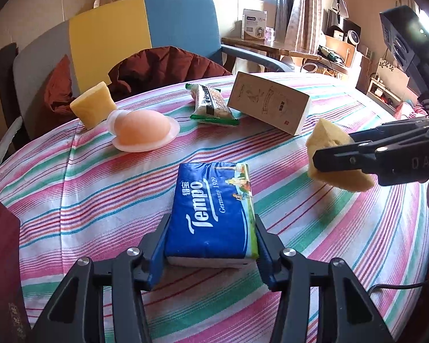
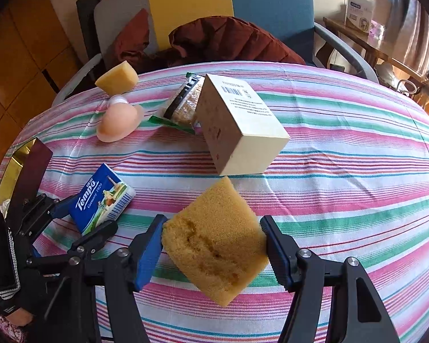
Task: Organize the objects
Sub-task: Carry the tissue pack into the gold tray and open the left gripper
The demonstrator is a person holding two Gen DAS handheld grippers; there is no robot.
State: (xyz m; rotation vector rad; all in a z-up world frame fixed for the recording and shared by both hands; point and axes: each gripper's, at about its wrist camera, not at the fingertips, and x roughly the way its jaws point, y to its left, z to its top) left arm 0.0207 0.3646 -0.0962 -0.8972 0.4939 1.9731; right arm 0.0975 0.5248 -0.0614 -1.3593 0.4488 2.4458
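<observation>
On striped tablecloth [image 1: 314, 228]: left gripper [image 1: 211, 245] clamped on blue Tempo tissue pack [image 1: 214, 208]. Right gripper [image 2: 214, 245] clamped on yellow foam sponge block [image 2: 214, 240], held above cloth.

A striped tablecloth [image 1: 314, 223] fronts a grey-yellow-blue chair [image 1: 146, 28] holding a rust-red jacket [image 1: 163, 65].

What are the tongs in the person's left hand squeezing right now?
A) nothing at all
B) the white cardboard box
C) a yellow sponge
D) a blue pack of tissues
D: the left tongs are closed on both sides of the blue pack of tissues, while the yellow sponge sits in the right tongs.
</observation>
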